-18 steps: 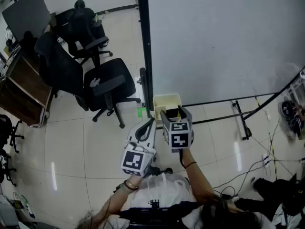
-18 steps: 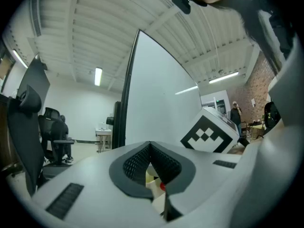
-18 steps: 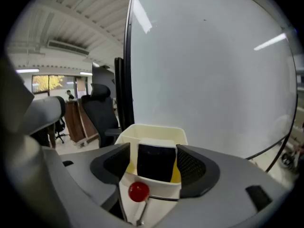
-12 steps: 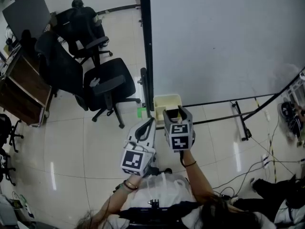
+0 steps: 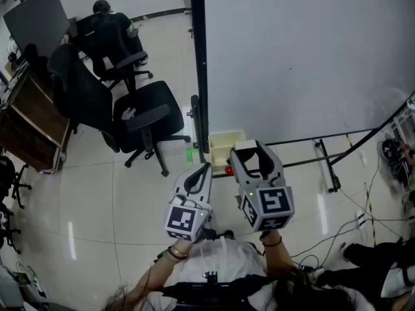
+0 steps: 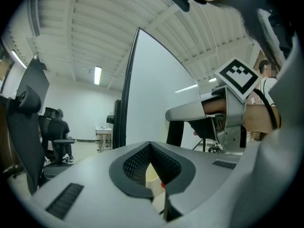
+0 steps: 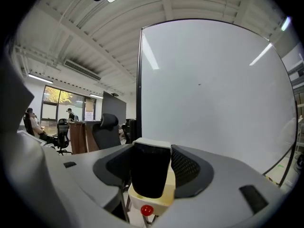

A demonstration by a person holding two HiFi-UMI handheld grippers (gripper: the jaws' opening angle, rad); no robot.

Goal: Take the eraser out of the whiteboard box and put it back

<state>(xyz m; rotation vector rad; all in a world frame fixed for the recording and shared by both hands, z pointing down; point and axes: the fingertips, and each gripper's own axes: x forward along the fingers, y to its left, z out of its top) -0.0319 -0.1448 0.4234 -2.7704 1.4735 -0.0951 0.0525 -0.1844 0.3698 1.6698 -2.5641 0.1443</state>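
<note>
A black eraser (image 7: 151,171) with a white top stands upright between the pads of my right gripper (image 7: 154,156), which is shut on it. In the head view the right gripper (image 5: 249,148) hangs just in front of the cream whiteboard box (image 5: 224,142), which hangs at the foot of the board's frame. The same box (image 7: 153,199) sits right below the eraser in the right gripper view, with a red knob (image 7: 146,210) on its front. My left gripper (image 5: 198,175) is shut and holds nothing, to the left of the box. Through its jaws a sliver of the box (image 6: 153,175) shows.
The big whiteboard (image 5: 305,57) fills the right, with its dark frame post (image 5: 198,63) and stand legs (image 5: 327,164). Black office chairs (image 5: 146,112) stand at the left, a wooden desk (image 5: 26,122) beyond them. Cables (image 5: 363,219) lie on the floor at the right.
My right gripper has drawn back from the box toward the person and to the right, so it looks larger. The box's inside and red knob now show. The left gripper has kept still.
</note>
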